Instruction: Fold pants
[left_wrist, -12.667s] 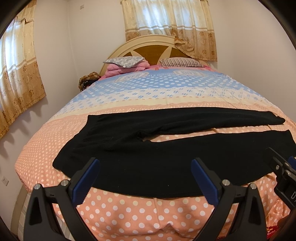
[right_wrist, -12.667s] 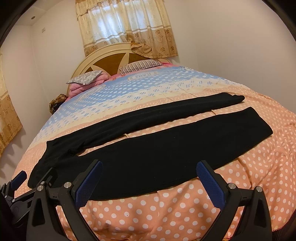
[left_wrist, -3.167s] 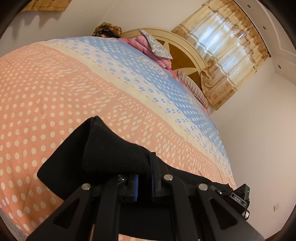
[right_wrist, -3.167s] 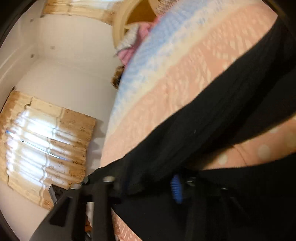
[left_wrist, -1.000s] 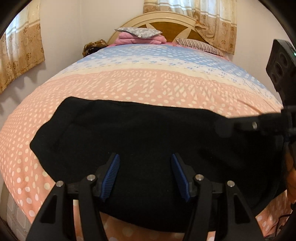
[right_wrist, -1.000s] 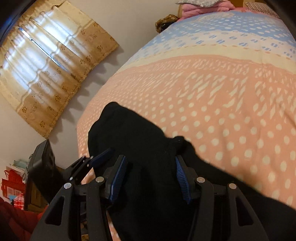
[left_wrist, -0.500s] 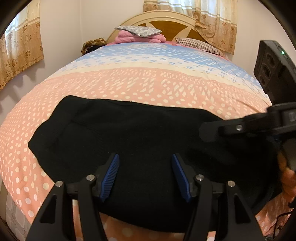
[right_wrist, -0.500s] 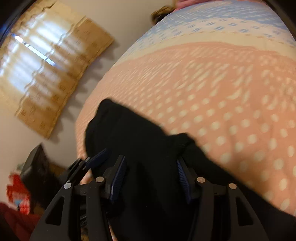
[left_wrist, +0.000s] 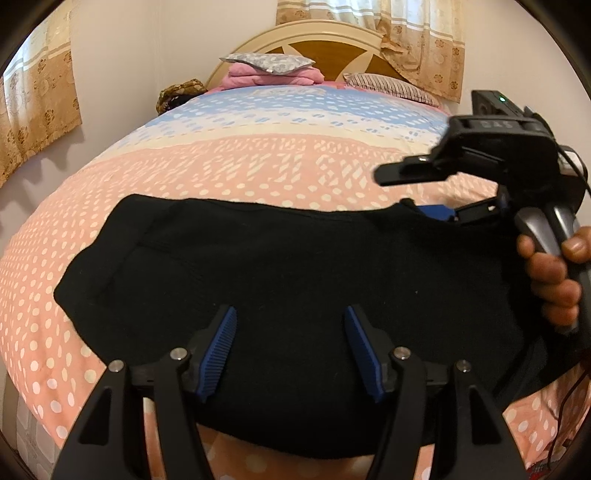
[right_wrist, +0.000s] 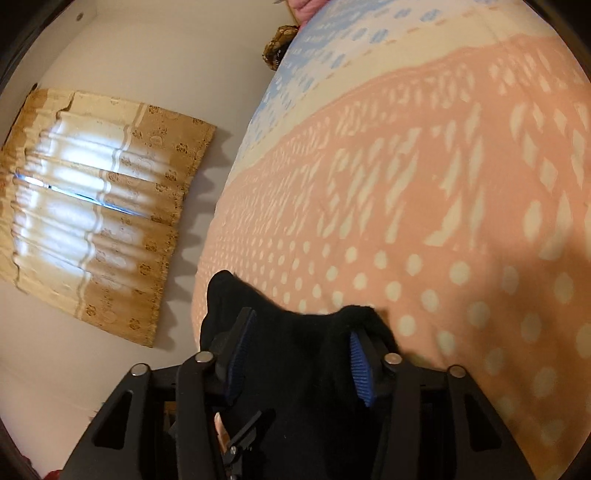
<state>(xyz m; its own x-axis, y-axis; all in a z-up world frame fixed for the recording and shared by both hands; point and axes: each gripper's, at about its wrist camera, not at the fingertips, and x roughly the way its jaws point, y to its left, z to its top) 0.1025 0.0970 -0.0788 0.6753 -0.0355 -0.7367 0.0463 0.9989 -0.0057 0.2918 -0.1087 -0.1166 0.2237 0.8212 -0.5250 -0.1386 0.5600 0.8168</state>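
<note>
Black pants (left_wrist: 288, 266) lie folded lengthwise across the near end of the bed (left_wrist: 258, 166). My left gripper (left_wrist: 290, 339) stands open just above their middle, with the blue pads apart and gripping nothing. At the far right corner of the pants a hand (left_wrist: 550, 273) holds my right gripper (left_wrist: 404, 194), rolled so one finger is above the cloth and the other is at its edge. In the right wrist view the pants' corner (right_wrist: 306, 362) bunches between the jaws of the right gripper (right_wrist: 299, 350). They are closing, and a gap still shows beside the cloth.
The dotted bedcover (right_wrist: 443, 221) stretches away to a wooden headboard (left_wrist: 325, 48) with stacked pillows (left_wrist: 269, 62). A brown bag (left_wrist: 181, 94) sits at the bed's far left corner. Curtained windows (right_wrist: 99, 206) hang on the left wall. The bed's front edge is right below the pants.
My right gripper has rolled and sunk towards the pants' far right corner, and its jaws have narrowed around the cloth. The left gripper and the pants have stayed put.
</note>
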